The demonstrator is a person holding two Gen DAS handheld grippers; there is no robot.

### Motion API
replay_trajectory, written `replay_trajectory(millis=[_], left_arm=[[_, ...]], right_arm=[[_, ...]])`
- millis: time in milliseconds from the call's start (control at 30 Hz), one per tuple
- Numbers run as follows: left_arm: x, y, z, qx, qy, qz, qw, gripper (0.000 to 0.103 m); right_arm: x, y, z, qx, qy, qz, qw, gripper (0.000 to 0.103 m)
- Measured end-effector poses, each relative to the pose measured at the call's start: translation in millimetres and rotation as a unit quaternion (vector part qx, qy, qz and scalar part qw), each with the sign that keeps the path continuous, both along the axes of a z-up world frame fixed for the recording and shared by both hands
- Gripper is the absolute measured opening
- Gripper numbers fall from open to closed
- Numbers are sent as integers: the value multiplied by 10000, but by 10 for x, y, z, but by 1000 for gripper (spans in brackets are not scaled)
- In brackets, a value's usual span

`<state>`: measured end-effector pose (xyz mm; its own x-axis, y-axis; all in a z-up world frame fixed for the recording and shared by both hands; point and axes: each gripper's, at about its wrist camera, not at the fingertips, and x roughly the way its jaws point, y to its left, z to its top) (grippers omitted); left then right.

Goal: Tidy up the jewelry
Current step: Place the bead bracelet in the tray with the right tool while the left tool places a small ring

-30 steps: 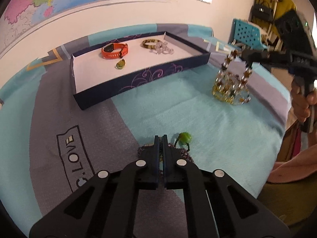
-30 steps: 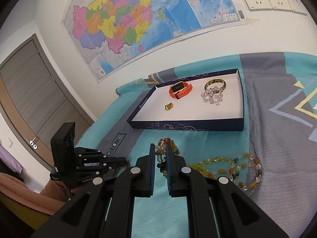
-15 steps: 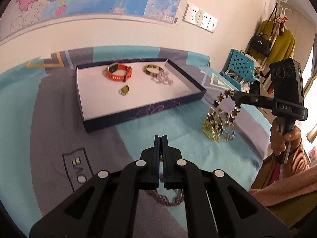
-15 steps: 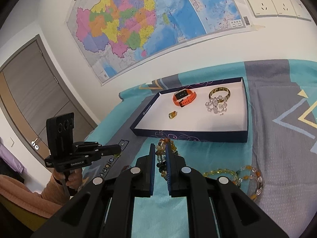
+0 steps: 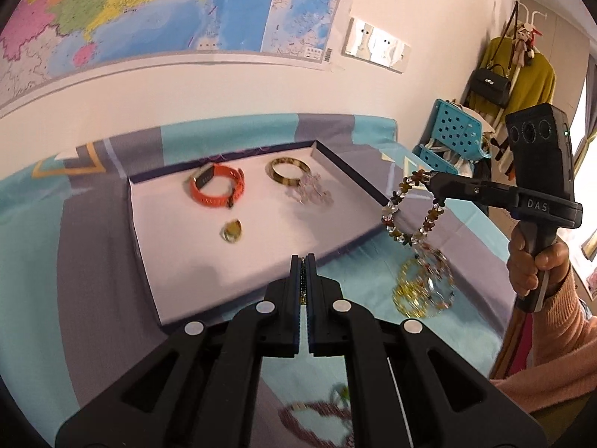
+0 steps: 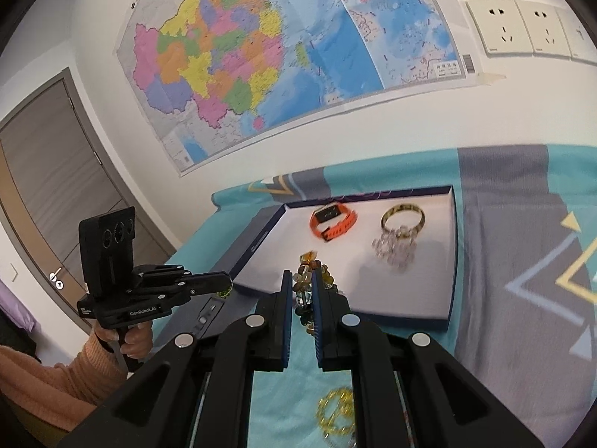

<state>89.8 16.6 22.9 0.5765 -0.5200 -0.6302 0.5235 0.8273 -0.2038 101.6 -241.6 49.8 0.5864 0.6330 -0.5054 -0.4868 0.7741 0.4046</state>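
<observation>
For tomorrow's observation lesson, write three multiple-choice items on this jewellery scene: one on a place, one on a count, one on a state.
1. Where does the orange watch lie?
A. In the tray
B. On the bedspread
C. In the right tongs

2. How many pieces lie in the tray?
A. Two
B. Four
C. Six

3. What state are the right tongs in?
A. Wide open and bare
B. Shut on a beaded bracelet
C. Out of sight

Answers:
1 A: the watch rests on the tray's white floor near the far wall.
2 B: the watch, gold bangle, clear bead bracelet and small pendant.
3 B: the bracelet hangs as a loop from the closed tips, clear of the bedspread.
</observation>
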Motion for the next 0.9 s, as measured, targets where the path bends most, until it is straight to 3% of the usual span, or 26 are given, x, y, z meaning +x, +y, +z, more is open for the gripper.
replay_trajectory(millis=[333, 633, 900], left_arm=[[472, -93, -101, 329, 151, 151, 9992, 3], [769, -257, -340, 647, 410, 181, 9969, 3], [966, -287, -553, 951, 661, 294, 9928, 3]], right_arm=[[504, 160, -101, 22, 205, -5, 9998, 8], [901, 204, -425, 161, 681, -76, 9975, 8], [1013, 137, -588, -230, 814, -377, 9957, 8]])
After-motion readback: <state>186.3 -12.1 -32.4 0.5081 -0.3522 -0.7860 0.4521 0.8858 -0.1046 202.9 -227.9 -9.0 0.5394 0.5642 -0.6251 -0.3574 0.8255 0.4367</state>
